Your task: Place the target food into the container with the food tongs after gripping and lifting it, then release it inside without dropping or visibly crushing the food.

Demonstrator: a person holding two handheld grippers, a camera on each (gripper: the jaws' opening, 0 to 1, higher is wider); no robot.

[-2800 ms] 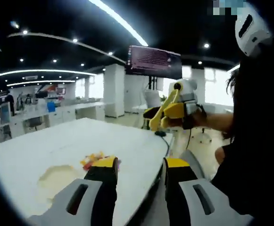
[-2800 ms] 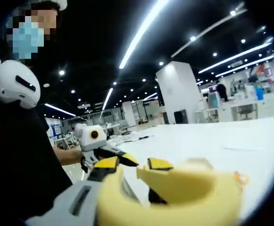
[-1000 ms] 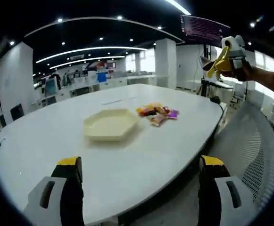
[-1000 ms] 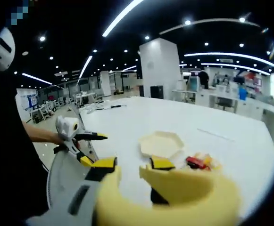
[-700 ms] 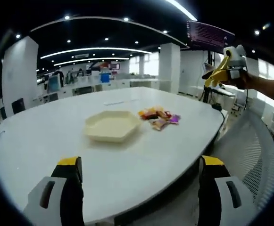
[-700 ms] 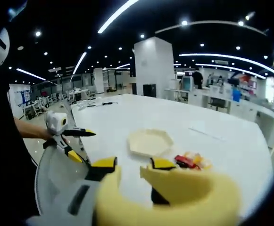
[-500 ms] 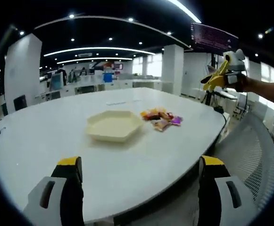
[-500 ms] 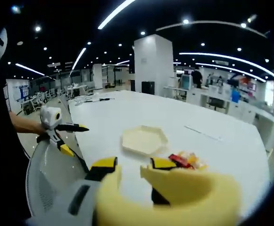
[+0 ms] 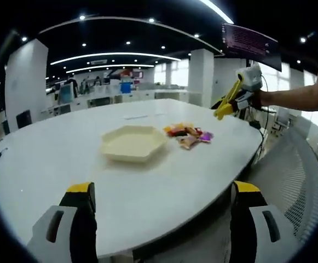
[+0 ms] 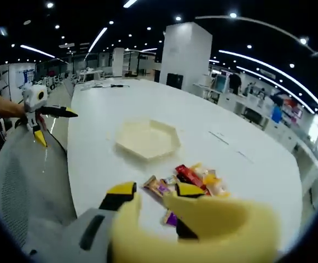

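A pile of wrapped snacks (image 9: 187,135) lies on the white table (image 9: 65,164), just right of a cream hexagonal tray (image 9: 134,143). My left gripper (image 9: 164,189) hangs off the table's near edge, jaws wide apart and empty. My right gripper (image 9: 241,90) reaches in over the far right edge, shut on yellow food tongs (image 9: 227,101) whose tips hang above and right of the snacks. In the right gripper view, the tongs (image 10: 202,230) bulk in front of my right gripper (image 10: 155,190), the snacks (image 10: 189,181) lie just beyond, and the tray (image 10: 148,138) lies farther off.
A grey mesh chair back (image 9: 295,181) stands at the table's right side. In the right gripper view my left gripper (image 10: 57,130) is held at the far left beside the chair (image 10: 16,203). Desks and pillars fill the office behind.
My right gripper with the tongs has come down and in over the table toward the snacks, which now sit close in its view. My left gripper has stayed open and almost still.
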